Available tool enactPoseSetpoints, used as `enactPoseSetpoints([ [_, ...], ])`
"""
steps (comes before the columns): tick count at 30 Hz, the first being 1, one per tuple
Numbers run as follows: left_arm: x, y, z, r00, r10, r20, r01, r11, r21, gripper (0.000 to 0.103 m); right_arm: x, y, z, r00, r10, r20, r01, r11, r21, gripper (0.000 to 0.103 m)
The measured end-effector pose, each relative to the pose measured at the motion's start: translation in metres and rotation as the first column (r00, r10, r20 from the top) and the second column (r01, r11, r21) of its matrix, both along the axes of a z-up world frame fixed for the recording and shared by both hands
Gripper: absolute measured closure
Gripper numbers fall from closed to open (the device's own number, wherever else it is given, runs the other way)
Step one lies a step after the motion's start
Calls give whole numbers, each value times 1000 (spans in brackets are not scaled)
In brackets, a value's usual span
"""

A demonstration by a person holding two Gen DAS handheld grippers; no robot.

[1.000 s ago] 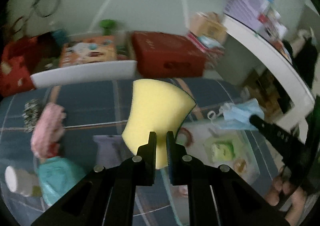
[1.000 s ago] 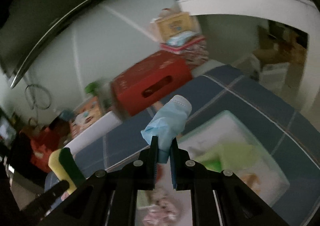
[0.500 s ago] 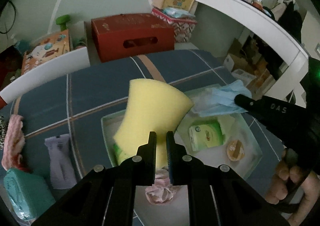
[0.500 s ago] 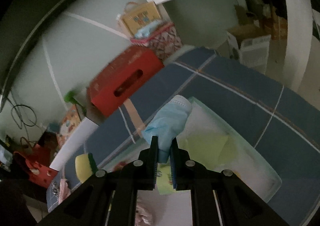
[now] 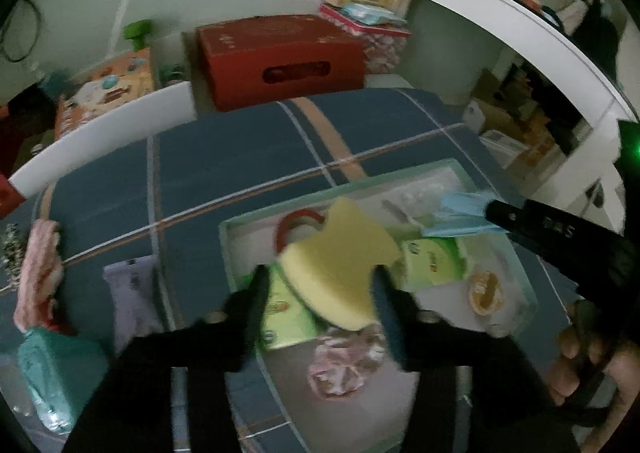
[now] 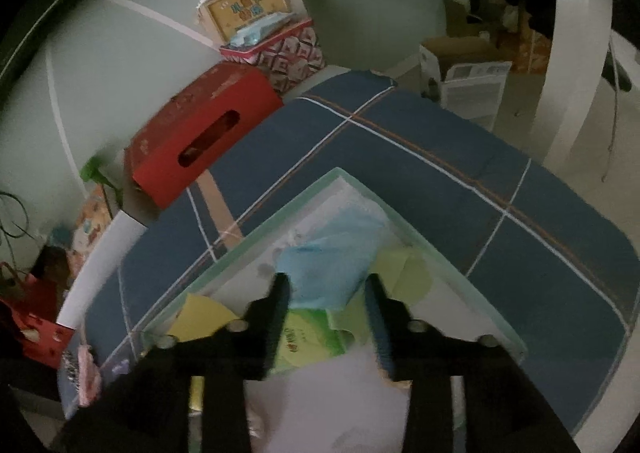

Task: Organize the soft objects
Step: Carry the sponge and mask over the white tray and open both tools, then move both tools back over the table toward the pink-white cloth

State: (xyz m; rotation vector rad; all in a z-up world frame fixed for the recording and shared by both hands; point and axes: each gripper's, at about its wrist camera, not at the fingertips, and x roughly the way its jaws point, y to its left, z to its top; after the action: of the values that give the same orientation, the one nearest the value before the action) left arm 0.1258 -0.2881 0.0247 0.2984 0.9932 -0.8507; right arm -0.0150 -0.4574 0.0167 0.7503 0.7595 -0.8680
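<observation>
Plaid bedspread (image 5: 248, 149), tray (image 5: 420, 173); both grippers (image 5: 320, 305) (image 6: 326, 309) wide apart, gripping nothing; writing unreadable.

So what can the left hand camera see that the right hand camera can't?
Only the left wrist view shows the pink fluffy thing in the tray, the red ring, the teal pouch on the blanket, and the right gripper from the side. Only the right wrist view shows the white appliance on the floor. Both show the glass tray, yellow sponge, blue mask and red box.
</observation>
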Motion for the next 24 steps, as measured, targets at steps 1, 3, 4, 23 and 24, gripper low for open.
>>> enactPoseSetpoints([
  [1, 2, 3, 1, 1000, 14, 4, -14, 1000, 4, 37, 1, 1, 2, 1000, 4, -9, -4, 1000, -7, 49],
  [3, 8, 9, 3, 999, 51, 19, -51, 999, 16, 27, 5, 5, 5, 999, 23, -36, -24, 999, -26, 43],
  [4, 11, 11, 3, 997, 70, 32, -71, 997, 24, 25, 7, 7, 6, 998, 34, -50, -35, 999, -33, 41],
  [23, 48, 51, 4, 967, 253, 42, -255, 965, 63, 10, 49, 40, 16, 966, 174, -190, -206, 965, -161, 0],
  [24, 50, 54, 6, 965, 260, 41, -262, 963, 59, 10, 53, 43, 16, 964, 187, -188, -218, 962, -161, 0],
])
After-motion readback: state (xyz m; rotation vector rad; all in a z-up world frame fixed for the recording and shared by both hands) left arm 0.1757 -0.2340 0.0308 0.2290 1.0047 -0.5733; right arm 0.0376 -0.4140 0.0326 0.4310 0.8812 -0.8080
